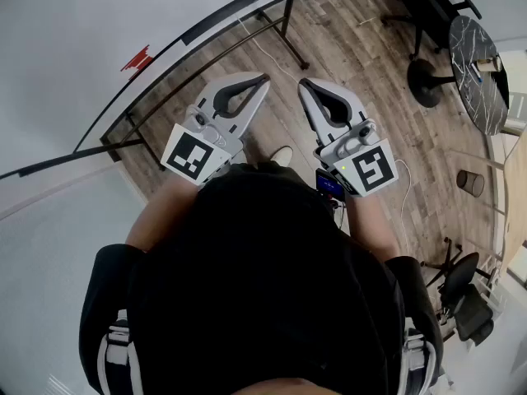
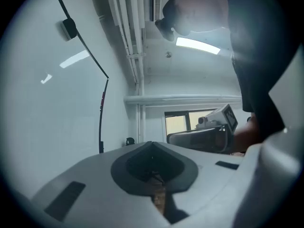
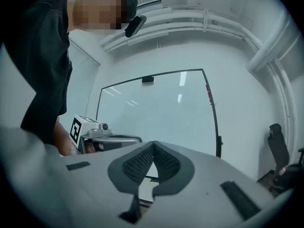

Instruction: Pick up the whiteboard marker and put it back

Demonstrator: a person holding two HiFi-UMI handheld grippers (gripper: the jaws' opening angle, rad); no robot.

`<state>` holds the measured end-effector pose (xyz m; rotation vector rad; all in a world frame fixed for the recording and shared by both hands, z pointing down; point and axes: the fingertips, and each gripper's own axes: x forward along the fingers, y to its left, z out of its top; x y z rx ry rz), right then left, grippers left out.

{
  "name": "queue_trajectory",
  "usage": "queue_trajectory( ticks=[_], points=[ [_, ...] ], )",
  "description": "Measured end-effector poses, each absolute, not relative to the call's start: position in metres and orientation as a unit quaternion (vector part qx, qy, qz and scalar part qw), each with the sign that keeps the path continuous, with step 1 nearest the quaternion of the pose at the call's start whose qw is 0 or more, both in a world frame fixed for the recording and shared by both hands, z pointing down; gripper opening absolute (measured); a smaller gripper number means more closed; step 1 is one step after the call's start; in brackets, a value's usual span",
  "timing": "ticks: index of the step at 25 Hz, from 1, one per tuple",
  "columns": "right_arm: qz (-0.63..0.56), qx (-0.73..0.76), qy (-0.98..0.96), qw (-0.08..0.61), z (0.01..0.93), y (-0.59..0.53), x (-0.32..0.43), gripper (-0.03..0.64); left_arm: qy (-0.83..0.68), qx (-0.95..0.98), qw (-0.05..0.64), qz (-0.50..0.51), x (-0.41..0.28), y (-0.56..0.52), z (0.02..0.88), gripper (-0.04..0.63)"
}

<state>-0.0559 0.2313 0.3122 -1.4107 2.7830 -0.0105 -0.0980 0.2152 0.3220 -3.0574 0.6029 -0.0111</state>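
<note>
The left gripper (image 1: 263, 79) and right gripper (image 1: 303, 83) are being held level, jaws clenched together, empty. What seems the whiteboard marker (image 1: 137, 58), red, is being carried at the whiteboard (image 1: 82, 31) edge, well apart from both.

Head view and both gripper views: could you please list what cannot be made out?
- Red object at the whiteboard frame, head view: too small to name.
- Items on the round table, head view: too small.
- Floor beneath the person, head view: hidden by their body.
</note>
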Motion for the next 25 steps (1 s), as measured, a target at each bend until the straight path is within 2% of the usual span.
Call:
queue_trajectory(
  ticks=[14,25],
  points=[
    [-0.015,-0.475,0.879,0.03,0.312,0.252,-0.091,-0.002,0.185,-0.983,0.002,0.016,-0.14,0.231,0.318,0.003],
    [-0.017,-0.477,0.878,0.032,0.313,0.255,-0.065,-0.002,0.186,-0.982,0.008,0.011,-0.111,0.236,0.319,0.003]
  ],
)
